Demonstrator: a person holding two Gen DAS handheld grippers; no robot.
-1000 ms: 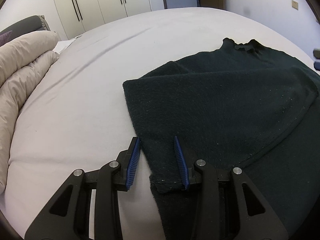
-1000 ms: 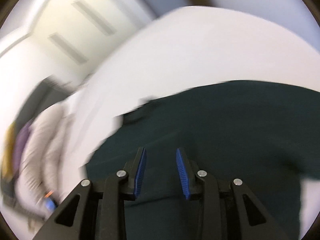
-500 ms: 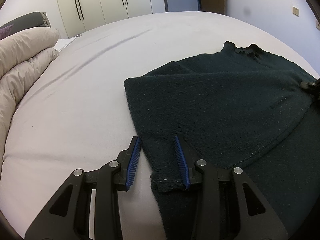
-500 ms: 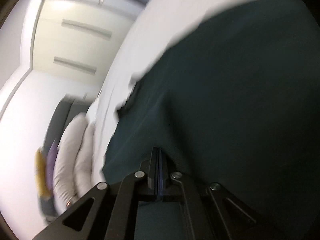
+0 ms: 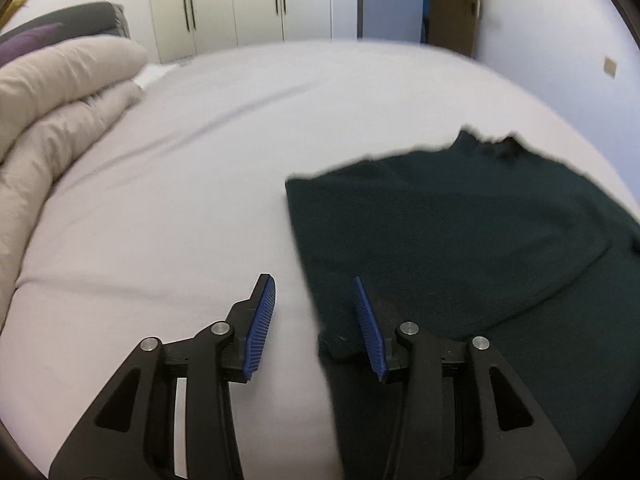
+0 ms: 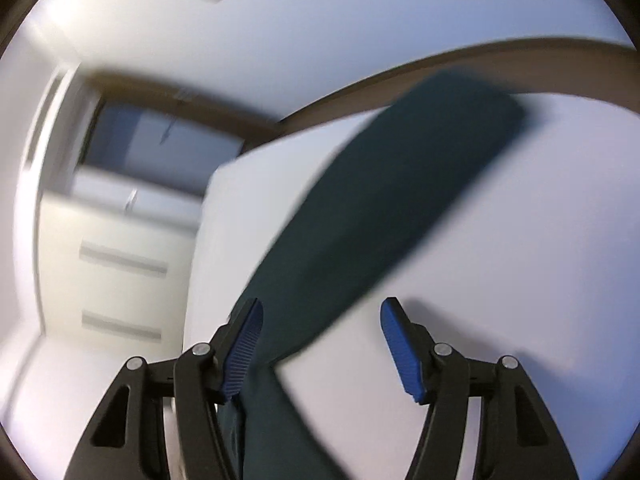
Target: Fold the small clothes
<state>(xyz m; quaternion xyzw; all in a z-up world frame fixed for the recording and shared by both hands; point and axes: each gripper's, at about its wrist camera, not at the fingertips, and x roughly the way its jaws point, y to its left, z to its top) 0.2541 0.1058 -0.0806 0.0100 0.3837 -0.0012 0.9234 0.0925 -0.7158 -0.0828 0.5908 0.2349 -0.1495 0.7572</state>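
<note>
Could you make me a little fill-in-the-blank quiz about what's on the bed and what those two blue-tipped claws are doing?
1. The sweater is dark ____.
2. It lies on a ____ bed.
3. The right gripper has its jaws ____.
4. The bunched duvet lies to the sweater's ____ in the left wrist view.

Missing words: green; white; open; left

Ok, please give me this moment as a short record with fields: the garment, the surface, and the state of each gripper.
garment: dark green sweater, one side folded over the body
sleeve: dark green sleeve lying stretched out on the sheet
surface: white bed sheet
bedding: beige duvet bunched at the left
left gripper: open, over the sweater's left edge
right gripper: open, over the sleeve, holding nothing
image quality: right wrist view blurred
</note>
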